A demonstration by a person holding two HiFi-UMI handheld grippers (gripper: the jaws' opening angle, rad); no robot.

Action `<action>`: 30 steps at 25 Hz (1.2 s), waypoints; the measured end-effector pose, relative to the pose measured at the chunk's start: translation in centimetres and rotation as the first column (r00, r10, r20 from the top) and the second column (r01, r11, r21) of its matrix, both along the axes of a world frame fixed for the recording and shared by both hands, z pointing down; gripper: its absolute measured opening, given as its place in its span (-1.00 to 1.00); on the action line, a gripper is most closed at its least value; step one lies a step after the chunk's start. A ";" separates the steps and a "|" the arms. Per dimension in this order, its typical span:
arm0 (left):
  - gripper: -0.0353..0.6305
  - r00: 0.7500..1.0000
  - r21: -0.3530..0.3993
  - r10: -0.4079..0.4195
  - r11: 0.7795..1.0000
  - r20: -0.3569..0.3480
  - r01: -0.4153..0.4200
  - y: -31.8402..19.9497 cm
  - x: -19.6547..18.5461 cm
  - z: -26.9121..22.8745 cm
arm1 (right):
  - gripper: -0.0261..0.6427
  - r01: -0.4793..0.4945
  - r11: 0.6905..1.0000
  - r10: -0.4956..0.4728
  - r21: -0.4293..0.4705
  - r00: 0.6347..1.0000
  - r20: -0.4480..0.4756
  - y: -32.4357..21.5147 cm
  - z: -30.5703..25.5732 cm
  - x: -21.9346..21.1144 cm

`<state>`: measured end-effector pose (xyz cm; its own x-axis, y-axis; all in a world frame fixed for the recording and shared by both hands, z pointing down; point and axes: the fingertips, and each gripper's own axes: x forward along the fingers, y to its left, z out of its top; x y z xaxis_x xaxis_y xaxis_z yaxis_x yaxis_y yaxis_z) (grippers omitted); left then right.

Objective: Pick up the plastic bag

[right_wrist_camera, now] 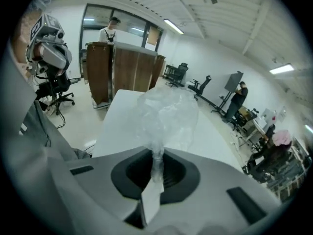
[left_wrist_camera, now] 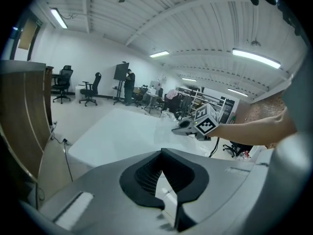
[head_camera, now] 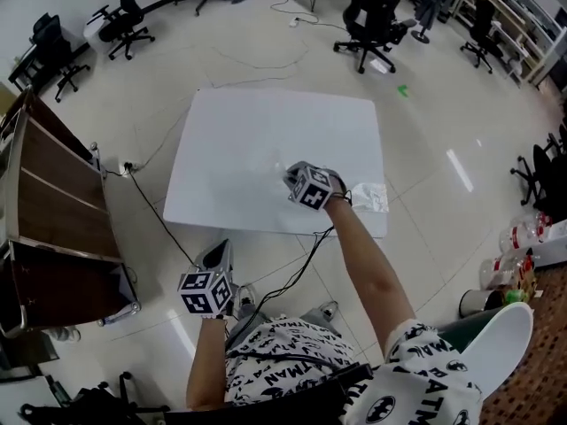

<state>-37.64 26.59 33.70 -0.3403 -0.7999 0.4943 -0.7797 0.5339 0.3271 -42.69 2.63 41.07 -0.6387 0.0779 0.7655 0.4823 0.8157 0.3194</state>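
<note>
A clear, crumpled plastic bag (right_wrist_camera: pixel 166 114) bunches up in front of my right gripper (right_wrist_camera: pixel 156 173), whose jaws are shut on its gathered neck. In the head view that right gripper (head_camera: pixel 287 176) is over the front right part of the white table (head_camera: pixel 257 122), and the bag (head_camera: pixel 268 163) shows only faintly beyond it. The left gripper view catches the bag (left_wrist_camera: pixel 164 126) beside the right gripper above the tabletop. My left gripper (head_camera: pixel 221 250) is held off the table's near edge, over the floor. Its jaws (left_wrist_camera: pixel 168 196) are together with nothing between them.
Another crumpled piece of clear plastic (head_camera: pixel 370 197) lies at the table's front right corner. A wooden cabinet (head_camera: pixel 53 193) stands to the left. Cables (head_camera: pixel 146 202) run over the floor near the table. Office chairs (head_camera: pixel 372 20) stand beyond, and bottles (head_camera: pixel 514 246) sit at the right.
</note>
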 end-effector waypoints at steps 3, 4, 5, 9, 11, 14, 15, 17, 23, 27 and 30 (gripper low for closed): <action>-0.89 0.999 -0.016 -0.028 0.999 -0.017 0.028 1.9 -0.2 0.9 | -0.89 0.012 0.999 -0.014 -0.052 0.999 -0.049 3.1 3.4 -1.2; -0.89 0.999 -0.022 -0.036 0.999 -0.022 0.035 2.5 -0.3 1.2 | -0.88 0.007 0.997 -0.012 -0.071 0.998 -0.062 4.1 4.1 -1.6; -0.89 0.999 -0.028 -0.042 0.999 -0.025 0.041 3.1 -0.5 1.5 | -0.88 0.003 0.996 -0.010 -0.089 0.997 -0.074 5.0 4.8 -2.0; -0.89 0.997 -0.046 -0.056 0.997 -0.051 0.054 5.0 -0.5 2.6 | -0.85 -0.024 0.990 0.007 -0.138 0.992 -0.123 8.1 7.8 -3.3; -0.89 0.997 -0.055 -0.057 0.997 -0.060 0.053 5.8 -0.5 3.0 | -0.51 -0.066 0.984 0.041 -0.167 0.988 -0.150 9.2 9.3 -4.0; -0.89 0.997 -0.062 -0.044 0.997 -0.067 0.040 5.9 -0.4 3.5 | -0.13 -0.158 0.958 0.125 -0.241 0.981 -0.148 9.7 10.1 -5.1; -0.89 0.997 -0.063 -0.039 0.997 -0.069 0.035 5.7 -0.4 3.6 | 0.09 -0.186 0.946 0.157 -0.267 0.980 -0.125 9.3 9.6 -5.3; -0.89 0.997 -0.063 -0.033 0.998 -0.076 0.029 5.4 -0.3 3.7 | 0.29 -0.215 0.920 0.213 -0.327 0.976 -0.040 8.5 7.7 -5.5; -0.89 0.995 -0.052 -0.017 0.999 -0.096 0.012 4.6 -0.1 4.6 | -0.82 -0.182 0.938 0.204 -0.294 0.978 0.045 9.2 5.8 -3.4; -0.89 0.995 -0.054 -0.009 0.999 -0.102 0.003 4.6 -0.3 4.7 | -0.82 -0.305 0.910 0.296 -0.282 0.952 -0.077 9.6 9.2 -4.0; -0.89 0.995 -0.064 -0.011 0.998 -0.104 0.004 4.9 -0.3 4.6 | -0.82 -0.382 0.874 0.362 -0.301 0.924 -0.123 9.8 10.6 -5.1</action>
